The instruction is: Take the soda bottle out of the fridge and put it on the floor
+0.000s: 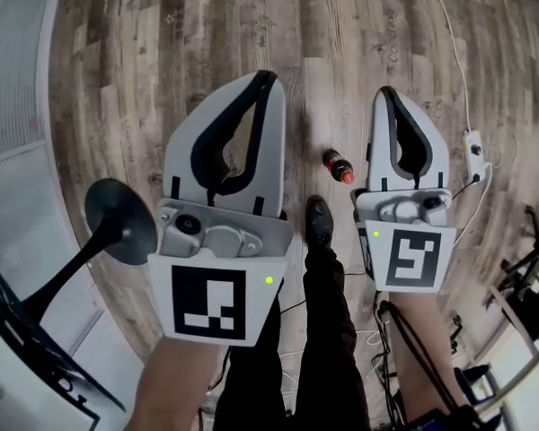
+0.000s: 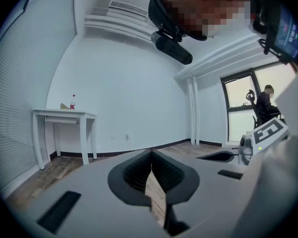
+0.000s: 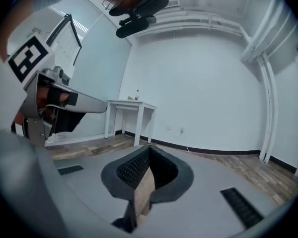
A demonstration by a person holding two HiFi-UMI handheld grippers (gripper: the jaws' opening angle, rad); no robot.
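The soda bottle [image 1: 338, 165] rests on the wooden floor [image 1: 162, 52], in the gap between the two tools and touched by neither. It sits just ahead of the person's dark shoe [image 1: 319, 221], and its red end is nearest the shoe. The head view does not show whether it stands upright or lies on its side.

The left tool [image 1: 268, 77] is held out over the floor with its jaws together. Its own view shows the left tool [image 2: 150, 153] with tips meeting, nothing between them, and only a sliver of floor visible through the gap behind the tips. The right tool [image 1: 388, 92] is likewise closed and empty; in the right gripper view its [image 3: 148, 148] ribbed pads [image 3: 131, 168] come together at the tip.

Both tools point roughly level across the room toward a white wall. A white tabletop [image 2: 64, 115] stands against that wall, with a small bottle [image 2: 72, 102] on it. A window [image 2: 238, 108] lies to the right, with a person [image 2: 265, 100] beside it.

In the head view a black stand with a round base [image 1: 117, 218] is at the left. A white power strip [image 1: 474, 151] with its cable lies on the floor at the right.
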